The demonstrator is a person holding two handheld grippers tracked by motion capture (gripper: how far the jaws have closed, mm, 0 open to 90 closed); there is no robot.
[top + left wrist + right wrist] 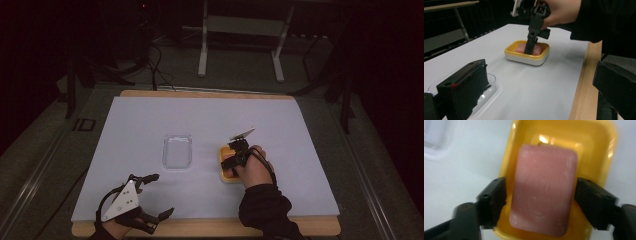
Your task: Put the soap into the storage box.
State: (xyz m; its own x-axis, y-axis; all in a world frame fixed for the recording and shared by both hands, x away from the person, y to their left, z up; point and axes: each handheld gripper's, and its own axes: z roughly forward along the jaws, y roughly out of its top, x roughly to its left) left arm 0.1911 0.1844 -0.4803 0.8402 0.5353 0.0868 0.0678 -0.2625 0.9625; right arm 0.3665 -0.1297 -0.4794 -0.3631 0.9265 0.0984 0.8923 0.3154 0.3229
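Note:
A pink soap bar [544,190] lies in a yellow dish [564,135] with a white base [526,56] right of the table's middle [226,177]. My right gripper [231,162] points down into the dish; its jaws straddle the bar's long sides [541,195], with a thin gap on the left side, so it stands open. From the left gripper view, that gripper [529,47] reaches down to the soap [537,50]. My left gripper [162,194] rests near the table's front left edge, jaws wide open and nothing between them [541,87].
A clear plastic tray [177,151] sits at the table's middle, just left of the dish, close to my left jaw [491,85]. A pale sheet covers the wooden table, whose edge [584,82] runs along the front. A metal frame [240,25] stands behind the table.

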